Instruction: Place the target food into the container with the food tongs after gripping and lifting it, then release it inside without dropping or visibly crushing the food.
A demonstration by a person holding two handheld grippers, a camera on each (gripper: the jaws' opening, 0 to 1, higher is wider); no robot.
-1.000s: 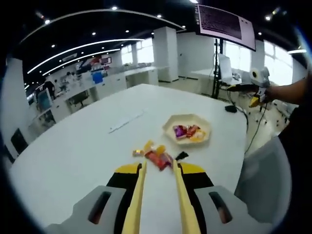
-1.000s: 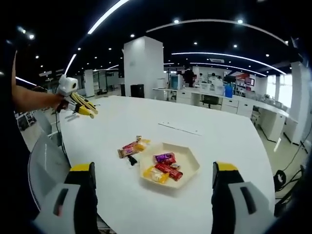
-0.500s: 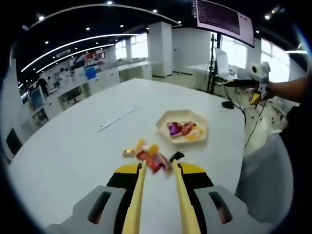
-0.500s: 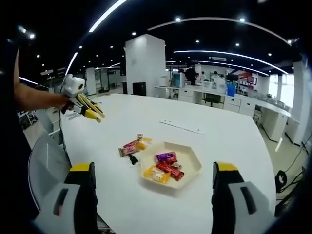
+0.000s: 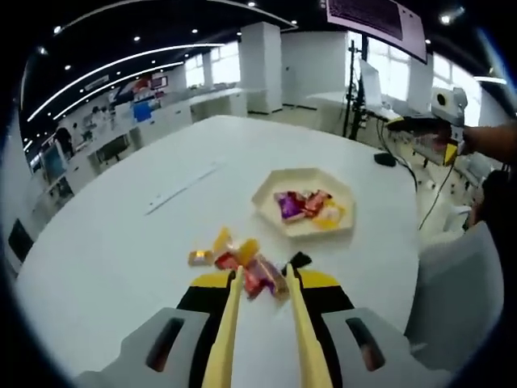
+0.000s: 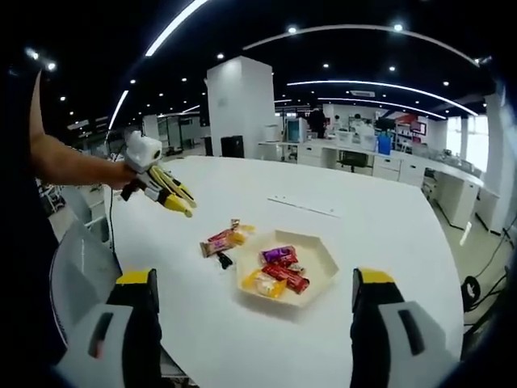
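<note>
So: one hexagonal cream tray (image 5: 304, 227) (image 6: 323, 260) on the white round table (image 5: 113, 242) (image 6: 388, 234), holding about four wrapped snacks: purple (image 5: 289, 205) (image 6: 276, 256), red (image 5: 313, 200) (image 6: 284, 277), yellow (image 5: 329, 215) (image 6: 260, 284), plus a small one I can't make out. Outside the tray, a loose cluster of wrapped snacks (image 5: 242, 263) (image 6: 221, 242), roughly three or four in red, orange and yellow wrappers; exact count unclear. One small black piece (image 5: 300, 259) (image 6: 224, 260) lies on the table between the cluster and the tray.

Around: a long pale strip (image 5: 184, 189) (image 6: 302, 207) lies flat on the table beyond the tray, well apart from the food. Grey chair back (image 5: 452, 299) (image 6: 77, 271) at the table edge. Monitor on a stand (image 5: 376, 16) in the left gripper view. Office desks in the background.

Left gripper (image 5: 260, 279) (image 6: 179, 202): yellow jaws narrow, nearly parallel, with a gap between them. The near end of the loose cluster sits right at the tips, between them; I can't tell if they touch it. In the right gripper view it hangs above the table, left of the cluster, held by a hand (image 6: 121, 172).

Right gripper (image 6: 254, 279) (image 5: 420, 129): jaws spread wide, nothing between them; tray and cluster lie ahead on the table.
</note>
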